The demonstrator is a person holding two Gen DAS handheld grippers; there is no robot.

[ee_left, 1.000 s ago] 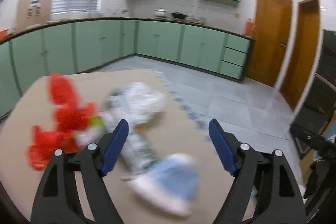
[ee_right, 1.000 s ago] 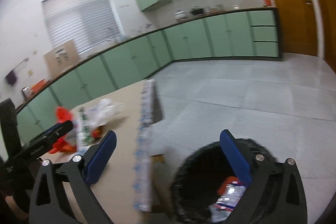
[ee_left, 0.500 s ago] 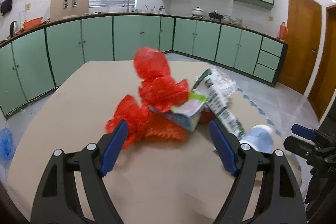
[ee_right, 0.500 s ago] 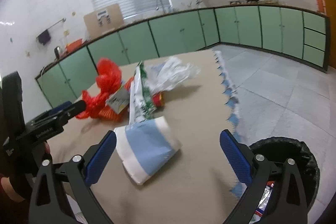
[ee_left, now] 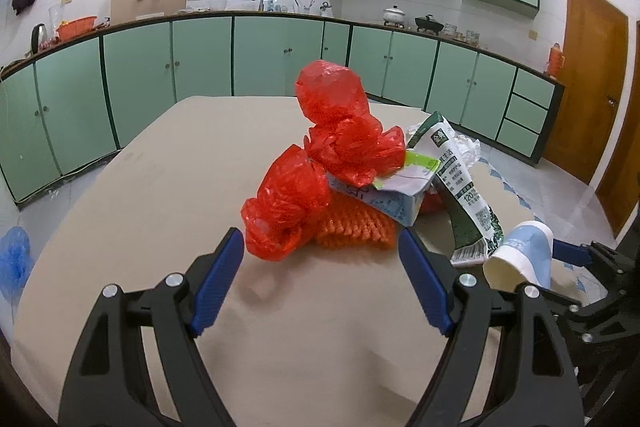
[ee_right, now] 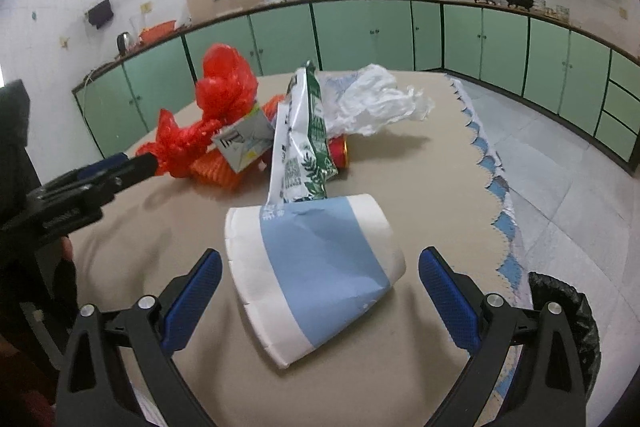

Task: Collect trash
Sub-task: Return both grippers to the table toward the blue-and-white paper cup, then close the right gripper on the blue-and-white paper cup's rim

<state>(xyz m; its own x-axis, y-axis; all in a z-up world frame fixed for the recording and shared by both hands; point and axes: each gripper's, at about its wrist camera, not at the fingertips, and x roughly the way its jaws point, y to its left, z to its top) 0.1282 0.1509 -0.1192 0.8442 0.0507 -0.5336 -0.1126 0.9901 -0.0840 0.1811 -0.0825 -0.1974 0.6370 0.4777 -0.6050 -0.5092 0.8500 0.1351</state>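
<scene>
a: so, where do your fingers stand?

b: my left gripper [ee_left: 321, 251] has its blue pads spread wide with nothing between them. it hangs over the tan table [ee_left: 160, 187], tips just short of the red plastic bag [ee_left: 336, 147]. my right gripper [ee_right: 319, 269] is spread just as wide, and the paper cup [ee_right: 316, 267] lies on its side between the two pads, but neither pad presses on it.

a: and the trash?

b: heaped toward the far middle of the table. the red bag is crumpled and piled tall on the left of the heap, with an orange net [ee_left: 352, 227] lying flat at its near edge. a small carton [ee_left: 394, 195] leans against the bag, and a green and white wrapper [ee_left: 460, 187] slants down to the right of it, its low end touching the blue and white cup. behind the wrapper there is a white plastic bag [ee_right: 376, 99], and a red can [ee_right: 339, 151] peeks out beneath it.

a: the bin?

b: a black-lined bin [ee_right: 568, 323] sits off the table's scalloped right edge, low at my near right.
</scene>
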